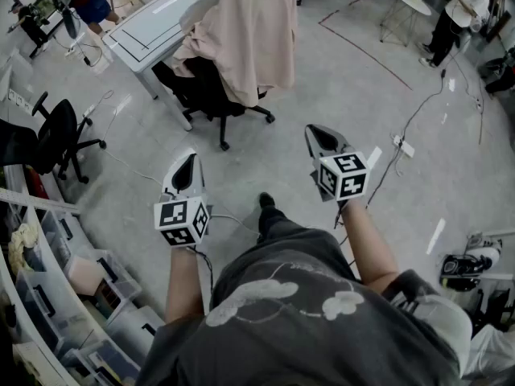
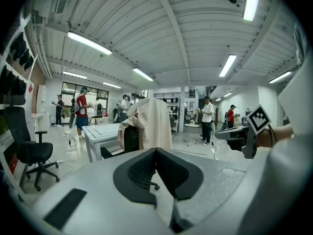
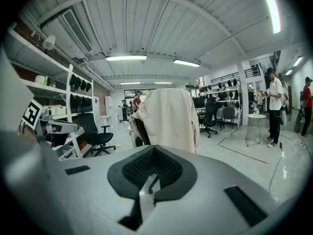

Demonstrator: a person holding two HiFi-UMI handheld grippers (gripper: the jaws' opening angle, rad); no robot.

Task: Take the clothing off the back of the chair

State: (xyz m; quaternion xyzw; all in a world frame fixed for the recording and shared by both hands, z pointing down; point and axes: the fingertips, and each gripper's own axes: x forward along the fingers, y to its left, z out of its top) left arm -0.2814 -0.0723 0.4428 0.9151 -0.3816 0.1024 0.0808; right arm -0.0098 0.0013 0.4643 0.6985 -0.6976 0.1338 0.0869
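Grey T-shirt (image 1: 310, 346), white cloud print (image 1: 251, 293)

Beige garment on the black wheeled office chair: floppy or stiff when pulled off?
Probably floppy: the beige garment hangs in soft folds over the backrest, so it should sag from one pinch point. Likely light, being thin-looking cloth. The black wheeled office chair stands on castors, so a sideways tug may roll it.

Soft matt beige cloth garment (image 1: 256, 34) drapes a black chair (image 1: 211, 95) over glossy concrete floor (image 1: 338, 95)
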